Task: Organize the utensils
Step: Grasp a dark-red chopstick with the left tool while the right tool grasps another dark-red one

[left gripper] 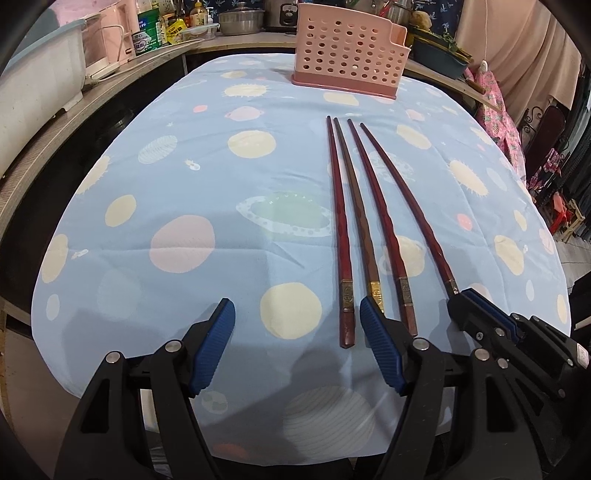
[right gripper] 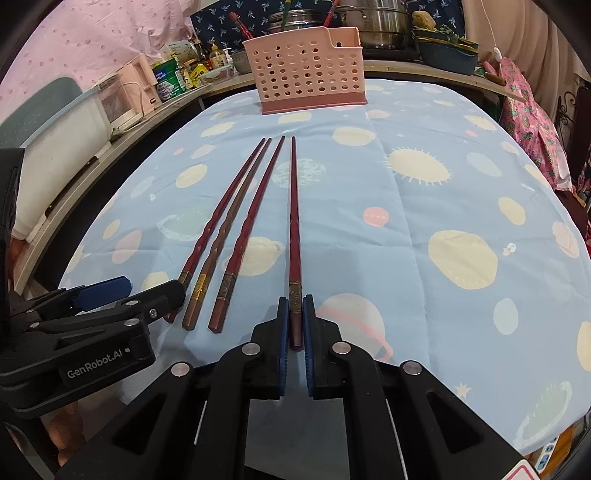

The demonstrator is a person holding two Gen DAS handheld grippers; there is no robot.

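Several dark red chopsticks lie side by side on the blue patterned tablecloth (left gripper: 177, 177), tips toward a pink perforated utensil holder (left gripper: 347, 51) (right gripper: 306, 74) at the far edge. My right gripper (right gripper: 295, 302) (left gripper: 461, 299) is shut on the handle end of the rightmost chopstick (right gripper: 294, 221) (left gripper: 406, 206), which still rests on the cloth. My left gripper (left gripper: 295, 310) (right gripper: 151, 290) is open at the handles of the left ones. The leftmost chopstick (left gripper: 338, 221) ends between its fingers, close to the right pad (left gripper: 376, 332), unpressed.
A curved counter behind the table carries bottles and jars (left gripper: 162, 26), steel pots (right gripper: 380, 22) and a white appliance (left gripper: 37, 74). Pink patterned cloth (left gripper: 495, 110) hangs at the right. The tablecloth shows bare to the left and right of the chopsticks.
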